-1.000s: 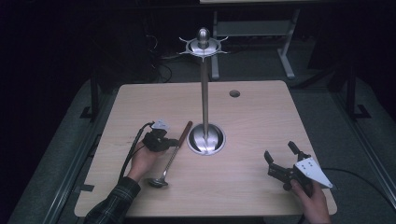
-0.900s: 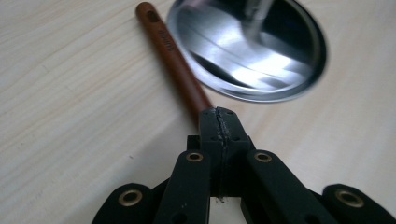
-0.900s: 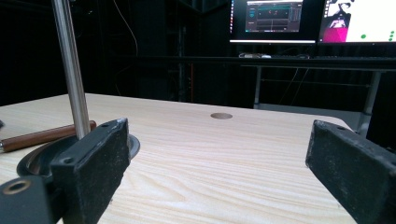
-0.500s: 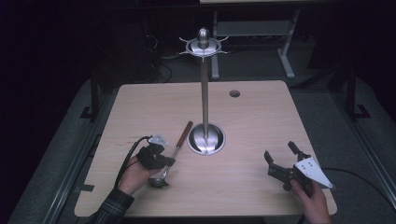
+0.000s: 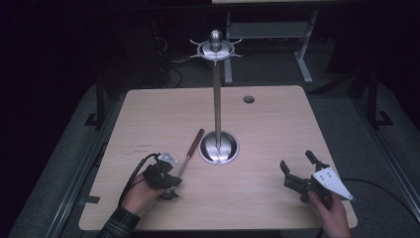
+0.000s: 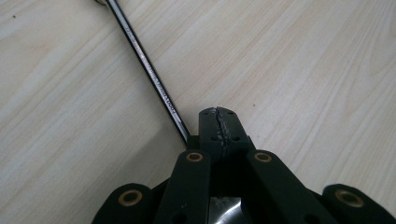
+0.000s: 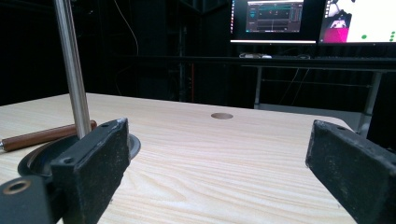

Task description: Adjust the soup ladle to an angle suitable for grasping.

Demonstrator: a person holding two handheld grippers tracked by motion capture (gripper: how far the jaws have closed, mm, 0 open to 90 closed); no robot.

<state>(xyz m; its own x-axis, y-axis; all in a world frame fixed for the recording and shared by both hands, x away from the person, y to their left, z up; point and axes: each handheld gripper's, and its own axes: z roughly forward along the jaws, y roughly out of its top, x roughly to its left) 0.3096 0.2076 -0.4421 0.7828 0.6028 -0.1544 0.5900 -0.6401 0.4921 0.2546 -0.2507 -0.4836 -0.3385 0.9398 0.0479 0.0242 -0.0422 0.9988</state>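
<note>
the left gripper [image 5: 166, 184] sits at the lower left of the high view, its jaws closed tight on the ladle [image 5: 184, 161] at the bowl end of the shaft. in the left gripper view the two pads meet with only a seam between them, and the steel shaft [image 6: 148, 70] runs off toward the upper left of that frame. the ladle lies flat on the table [image 5: 267, 119], its wooden handle [image 5: 197, 137] pointing toward the stand base [image 5: 219, 148] at centre frame and ending just beside it.

the right gripper [image 5: 297, 167], at the lower right of the high view, has its jaws spread wide and holds nothing. it rests low, near the table surface.

the step in hand appears to be lifting the ladle so it can be hung on the hook ring [image 5: 216, 49] at the top of the pole [image 5: 217, 104].

recommended procedure:
- keep the grip firm; a thin, smooth shaft is likely to pivot between the pads.
- raise the ladle straight off the table before swinging it, so the handle clears the stand base.
- avoid striking the pole; the stand may rock.
- bring the free gripper in to steady the handle if it droops.
</note>
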